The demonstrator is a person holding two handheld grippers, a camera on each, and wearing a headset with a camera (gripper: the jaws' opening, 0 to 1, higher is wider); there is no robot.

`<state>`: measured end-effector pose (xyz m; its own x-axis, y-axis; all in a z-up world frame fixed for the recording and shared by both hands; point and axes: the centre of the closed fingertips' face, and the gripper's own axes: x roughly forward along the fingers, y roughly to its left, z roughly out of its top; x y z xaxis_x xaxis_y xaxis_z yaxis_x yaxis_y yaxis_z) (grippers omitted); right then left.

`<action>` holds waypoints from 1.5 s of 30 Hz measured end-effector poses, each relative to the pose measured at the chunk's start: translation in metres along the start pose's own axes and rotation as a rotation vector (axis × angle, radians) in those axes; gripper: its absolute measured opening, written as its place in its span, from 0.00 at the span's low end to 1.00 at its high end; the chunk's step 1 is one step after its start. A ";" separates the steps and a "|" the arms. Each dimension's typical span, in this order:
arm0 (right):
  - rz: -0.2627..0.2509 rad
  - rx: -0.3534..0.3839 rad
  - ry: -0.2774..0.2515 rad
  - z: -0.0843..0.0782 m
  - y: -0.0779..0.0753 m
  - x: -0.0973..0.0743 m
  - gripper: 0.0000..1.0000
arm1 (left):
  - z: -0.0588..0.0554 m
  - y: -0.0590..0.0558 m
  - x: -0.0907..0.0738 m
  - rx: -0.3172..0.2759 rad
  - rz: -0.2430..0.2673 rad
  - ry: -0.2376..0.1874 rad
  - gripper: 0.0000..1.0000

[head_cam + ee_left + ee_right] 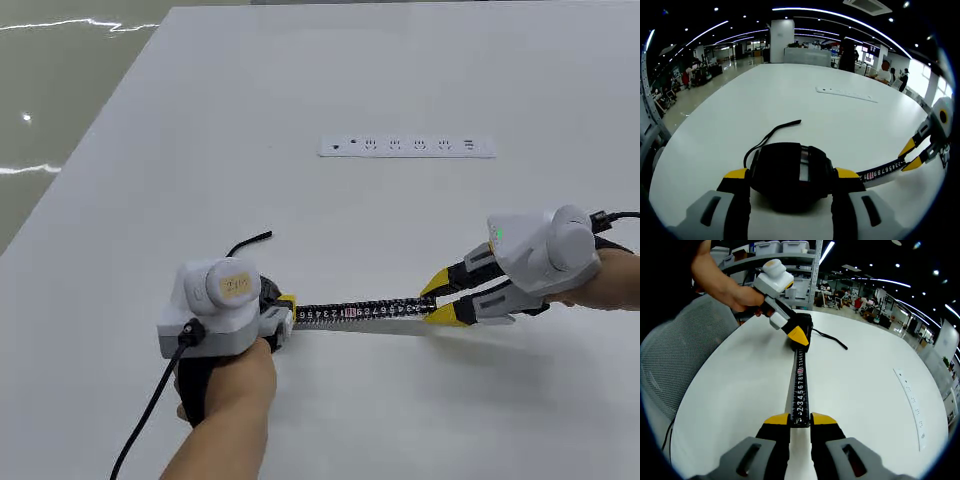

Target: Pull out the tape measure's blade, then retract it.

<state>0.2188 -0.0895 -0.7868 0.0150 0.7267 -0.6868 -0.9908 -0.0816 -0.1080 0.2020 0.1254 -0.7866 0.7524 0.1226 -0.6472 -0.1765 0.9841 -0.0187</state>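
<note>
Left gripper point(283, 312) clamping the tape measure point(790, 167), right gripper point(800, 419) pinching its extended blade point(800, 385), on a white tabletop point(300, 80); power strip point(407, 146) lying toward the far edge; office surrounding.

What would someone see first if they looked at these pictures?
The tape measure's blade, black with white numbers, stretches across the white table between two grippers. The left gripper clamps the black case at one end, and the right gripper pinches the blade's other end with its yellow tips. A white power strip lies farther back.
</note>
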 end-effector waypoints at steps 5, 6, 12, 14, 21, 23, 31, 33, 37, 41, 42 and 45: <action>0.001 -0.002 0.001 0.001 0.000 0.000 0.15 | 0.000 -0.001 -0.003 0.000 0.002 0.001 0.62; 0.001 -0.001 0.000 0.002 0.001 0.000 0.15 | 0.000 -0.001 -0.003 -0.001 0.002 0.001 0.62; 0.001 -0.004 0.001 0.002 0.000 0.000 0.15 | 0.001 0.000 -0.002 -0.002 0.003 0.002 0.62; 0.001 -0.004 0.001 0.003 0.001 0.000 0.14 | 0.000 0.001 0.001 -0.001 0.002 0.002 0.62; 0.000 -0.003 -0.001 0.003 0.000 0.001 0.15 | 0.000 0.000 0.000 0.002 0.005 0.003 0.62; 0.000 -0.002 -0.002 0.003 0.000 0.001 0.15 | 0.000 0.001 0.000 0.003 0.006 0.004 0.62; 0.003 -0.007 0.000 0.004 0.000 0.002 0.14 | 0.000 0.000 -0.004 0.009 0.010 0.008 0.62; 0.003 -0.006 -0.001 0.004 -0.001 0.003 0.15 | 0.001 0.000 -0.004 0.010 0.010 0.008 0.62; 0.004 -0.008 -0.001 0.004 0.000 0.003 0.15 | 0.000 0.000 -0.002 0.011 0.010 0.008 0.62; 0.006 -0.008 0.001 0.004 -0.001 0.004 0.15 | 0.000 0.000 -0.002 0.010 0.008 0.008 0.62; 0.006 -0.008 0.000 0.004 -0.001 0.004 0.15 | 0.000 0.000 -0.002 0.010 0.008 0.008 0.62; 0.007 -0.007 0.000 0.005 -0.001 0.005 0.15 | 0.000 0.000 -0.003 0.010 0.008 0.008 0.62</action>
<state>0.2189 -0.0830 -0.7866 0.0086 0.7258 -0.6878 -0.9899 -0.0914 -0.1088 0.1999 0.1246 -0.7842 0.7460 0.1297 -0.6532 -0.1762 0.9843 -0.0059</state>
